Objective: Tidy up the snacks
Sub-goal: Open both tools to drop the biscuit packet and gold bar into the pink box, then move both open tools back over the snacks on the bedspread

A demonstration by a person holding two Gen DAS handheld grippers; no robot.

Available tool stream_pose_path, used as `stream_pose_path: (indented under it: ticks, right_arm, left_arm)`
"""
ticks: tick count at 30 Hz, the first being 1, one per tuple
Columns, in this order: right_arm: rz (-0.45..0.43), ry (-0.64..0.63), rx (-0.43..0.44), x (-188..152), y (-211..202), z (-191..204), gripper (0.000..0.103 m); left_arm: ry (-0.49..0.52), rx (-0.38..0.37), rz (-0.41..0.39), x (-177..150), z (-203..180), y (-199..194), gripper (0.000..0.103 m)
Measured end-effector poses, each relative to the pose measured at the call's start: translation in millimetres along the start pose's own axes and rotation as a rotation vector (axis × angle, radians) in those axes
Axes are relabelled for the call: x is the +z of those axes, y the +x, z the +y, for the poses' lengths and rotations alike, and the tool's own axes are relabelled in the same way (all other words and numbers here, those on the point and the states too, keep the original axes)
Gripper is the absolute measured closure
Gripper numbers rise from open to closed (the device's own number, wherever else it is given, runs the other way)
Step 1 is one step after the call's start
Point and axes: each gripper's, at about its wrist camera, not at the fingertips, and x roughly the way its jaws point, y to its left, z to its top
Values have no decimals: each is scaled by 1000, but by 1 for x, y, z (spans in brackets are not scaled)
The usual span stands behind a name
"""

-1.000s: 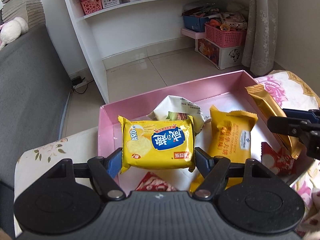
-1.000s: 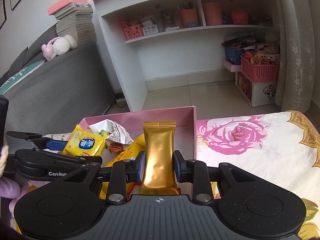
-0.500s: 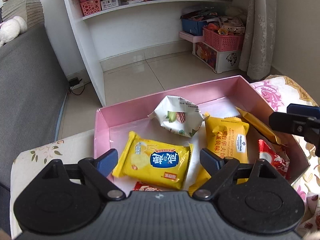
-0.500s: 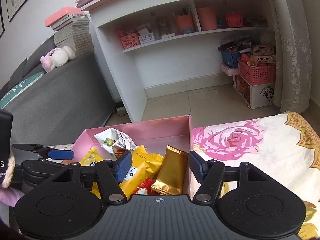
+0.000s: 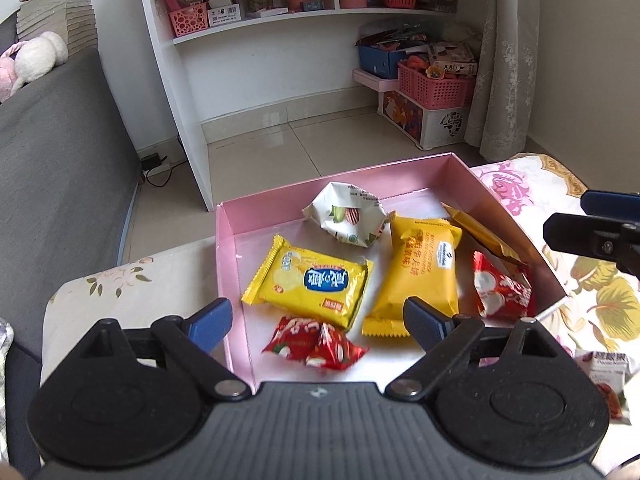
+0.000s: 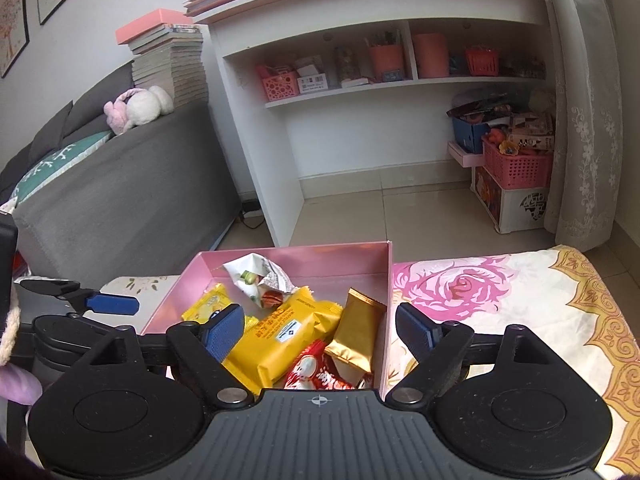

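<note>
Now both grippers, left (image 5: pixel 316 316) & right (image 6: pixel 320 330), are just spreading wide w/ nothing gripped, leaving yellow cracker pack (image 5: pixel 308 280) near pink box's (image 5: pixel 400 168) left wall, gold pack (image 6: pixel 358 330) leaning at right wall, i.e. stowed.

The open-topped pink cardboard box (image 5: pixel 228 236) is crowded with wrappers toward its near end; bare floor is left along its far wall.

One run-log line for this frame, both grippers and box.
left gripper: open, jaws just widened, empty | right gripper: open, jaws just widened, empty | pink box: yellow cracker pack, gold pack inside
</note>
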Motion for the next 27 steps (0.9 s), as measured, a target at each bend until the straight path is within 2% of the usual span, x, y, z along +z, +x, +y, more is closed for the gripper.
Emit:
stream_pose_path:
  ticks: [10,18,27]
  right_arm:
    - [5,-78,6,-2,-38,26,6]
    - [25,-146,17,-18,-60,46,3]
    - [53,-138,-1,-47,-71,46,3]
  left_arm:
    - [-19,-3,-11,-27,12,-40,8]
    - [-16,-9,-16,-57,13,-67,5]
    - [-88,-38,-5,-94,12,-80,4]
